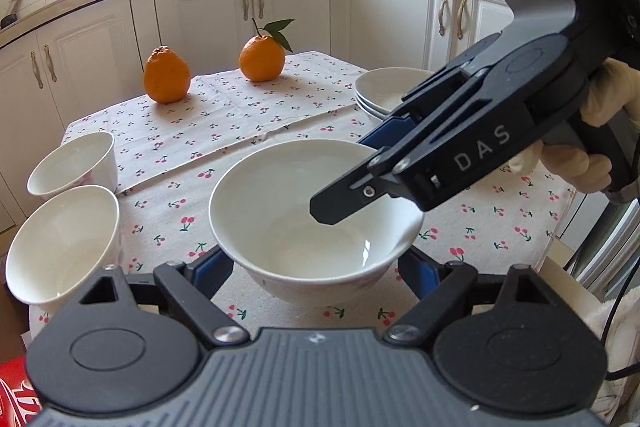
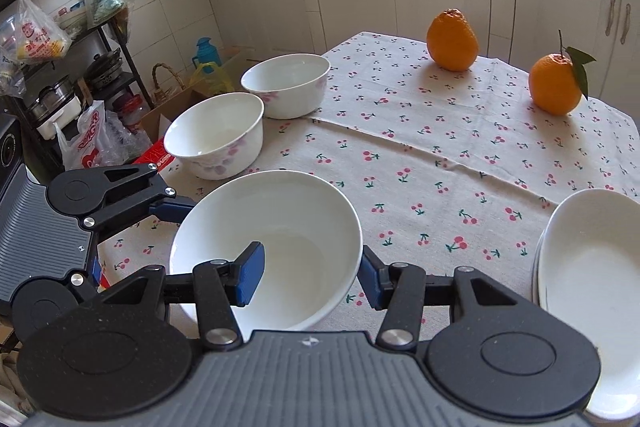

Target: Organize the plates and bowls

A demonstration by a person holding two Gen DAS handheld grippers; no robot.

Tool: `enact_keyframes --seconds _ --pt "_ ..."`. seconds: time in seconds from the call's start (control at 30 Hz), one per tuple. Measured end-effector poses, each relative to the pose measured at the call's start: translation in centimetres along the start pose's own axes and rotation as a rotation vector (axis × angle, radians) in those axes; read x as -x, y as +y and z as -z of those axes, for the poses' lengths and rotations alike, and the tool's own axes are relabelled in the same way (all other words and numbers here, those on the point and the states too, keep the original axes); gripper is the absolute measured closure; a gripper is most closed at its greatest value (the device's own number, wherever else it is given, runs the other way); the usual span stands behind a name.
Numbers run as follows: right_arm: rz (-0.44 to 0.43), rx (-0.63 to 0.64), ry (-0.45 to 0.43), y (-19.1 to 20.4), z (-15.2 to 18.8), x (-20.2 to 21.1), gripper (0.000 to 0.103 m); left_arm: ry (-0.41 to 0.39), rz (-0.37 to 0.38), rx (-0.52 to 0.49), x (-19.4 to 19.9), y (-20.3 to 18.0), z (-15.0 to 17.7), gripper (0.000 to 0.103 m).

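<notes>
Item: our left hand-held gripper (image 1: 316, 273), jaws wide, flanking the large white bowl (image 1: 316, 215) on the cherry-print counter (image 1: 480, 227). Our right hand-held gripper (image 2: 312, 277), jaws wide, straddles that bowl's rim. Beyond the bowl: two small bowls (image 2: 216, 133), stacked plates (image 2: 592, 267), two oranges (image 2: 452, 41).

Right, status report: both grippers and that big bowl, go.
Right gripper open, straddling the big bowl's near rim, one pad inside, one outside. Left gripper open, bowl between its fingers, not clamped. Two small bowls and plate stack stand apart; nothing blocking.
</notes>
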State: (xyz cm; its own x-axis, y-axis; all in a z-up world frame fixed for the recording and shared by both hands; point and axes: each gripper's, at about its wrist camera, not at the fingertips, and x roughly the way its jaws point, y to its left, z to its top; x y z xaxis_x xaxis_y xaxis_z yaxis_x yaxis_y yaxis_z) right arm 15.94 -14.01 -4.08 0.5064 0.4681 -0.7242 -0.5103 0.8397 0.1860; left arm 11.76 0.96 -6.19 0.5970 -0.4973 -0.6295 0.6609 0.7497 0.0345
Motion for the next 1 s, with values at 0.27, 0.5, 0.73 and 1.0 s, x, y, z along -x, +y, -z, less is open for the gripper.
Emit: enact_keyframes --seconds 0.27,0.5,0.73,1.0 --pt "0.017 -0.025 0.002 -1.2 0.3 -0.4 0.047 0.015 0.015 -0.01 -1.5 -0.1 -0.5 0.014" --pt "0.026 -0.029 0.006 -1.4 0.4 -0.6 0.046 0.022 0.027 -0.002 -2.1 0.0 -0.6 0.014" --pt "0.026 -0.036 0.009 -1.7 0.5 -0.8 0.032 0.019 0.026 -0.008 -2.3 -0.1 -0.3 0.011" --pt "0.085 -0.014 -0.029 -1.2 0.2 -0.3 0.0 0.015 0.023 0.004 -1.6 0.0 0.6 0.004"
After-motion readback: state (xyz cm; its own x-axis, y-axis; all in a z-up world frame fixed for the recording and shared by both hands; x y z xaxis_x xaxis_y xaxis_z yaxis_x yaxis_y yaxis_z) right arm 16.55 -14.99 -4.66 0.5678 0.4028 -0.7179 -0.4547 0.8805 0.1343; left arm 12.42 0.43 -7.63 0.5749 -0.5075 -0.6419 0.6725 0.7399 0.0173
